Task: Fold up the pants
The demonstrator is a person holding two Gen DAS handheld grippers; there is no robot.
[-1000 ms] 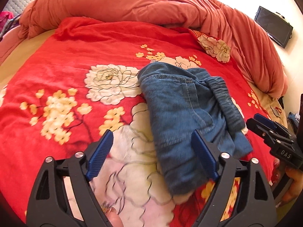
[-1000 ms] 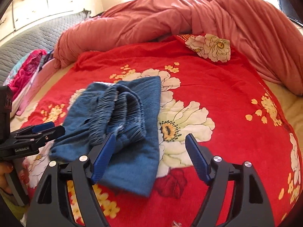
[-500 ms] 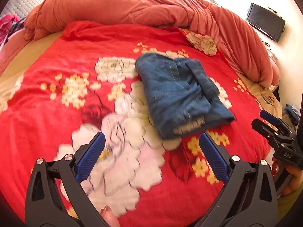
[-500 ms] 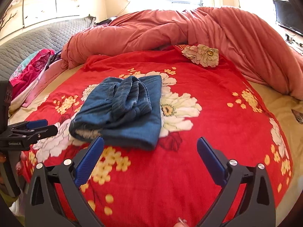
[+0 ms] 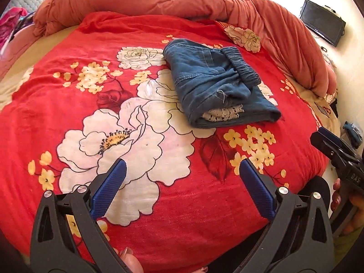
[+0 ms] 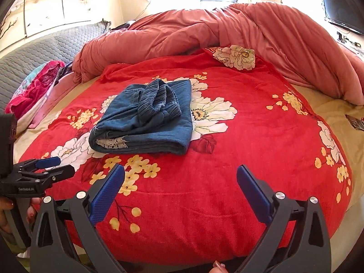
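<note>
Jaws on our left gripper (image 5: 182,177) and right gripper (image 6: 180,182) stand wide apart with nothing between them, having just been opening. We hold both tilted down over the near edge of the bed, well apart from the folded blue pants (image 5: 218,84), which lie alone in the middle of the red floral blanket (image 5: 91,113). A bunched pink duvet (image 6: 227,29) curls behind them. Nothing blocks the way to the pants.

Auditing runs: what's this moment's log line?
pants: folded on blanket | left claw: open, empty | right claw: open, empty
</note>
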